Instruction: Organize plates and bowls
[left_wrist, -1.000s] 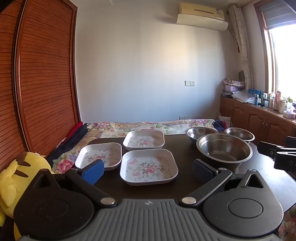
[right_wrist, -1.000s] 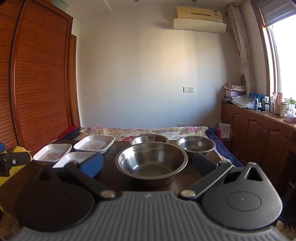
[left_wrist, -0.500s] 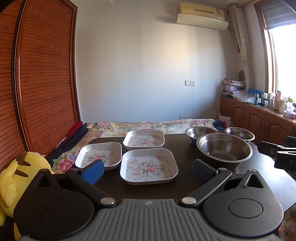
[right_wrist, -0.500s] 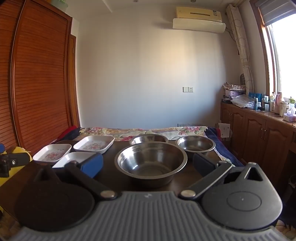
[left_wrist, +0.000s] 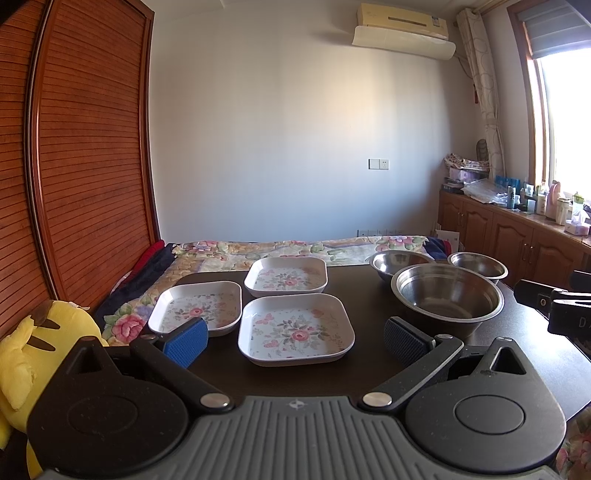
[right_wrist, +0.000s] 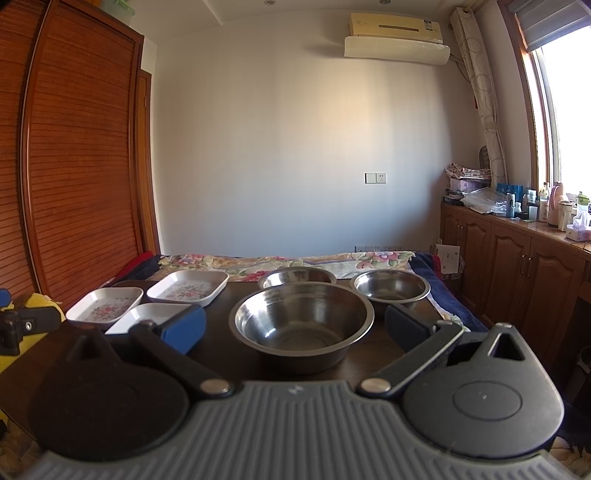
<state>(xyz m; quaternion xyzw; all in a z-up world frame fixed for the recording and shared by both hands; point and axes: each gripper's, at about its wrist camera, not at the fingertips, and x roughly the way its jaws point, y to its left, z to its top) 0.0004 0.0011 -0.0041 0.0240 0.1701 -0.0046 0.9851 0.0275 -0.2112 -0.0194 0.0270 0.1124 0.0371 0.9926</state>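
Three white square floral plates lie on the dark table (left_wrist: 362, 291): a near one (left_wrist: 296, 329), a left one (left_wrist: 197, 310) and a far one (left_wrist: 286, 276). Three steel bowls stand to the right: a large one (right_wrist: 301, 320), a middle one (right_wrist: 297, 277) behind it and a small one (right_wrist: 391, 290). My left gripper (left_wrist: 293, 341) is open and empty, just before the near plate. My right gripper (right_wrist: 293, 326) is open and empty, just before the large bowl. The plates also show in the right wrist view (right_wrist: 186, 287).
A yellow plush toy (left_wrist: 26, 354) sits at the table's left edge. A floral bedspread (left_wrist: 295, 247) lies beyond the table. A wooden sliding door (left_wrist: 77, 166) is on the left, and wooden cabinets (right_wrist: 517, 273) with bottles on the right.
The right wrist view has shifted slightly; both grippers stay open and nothing on the table has moved.
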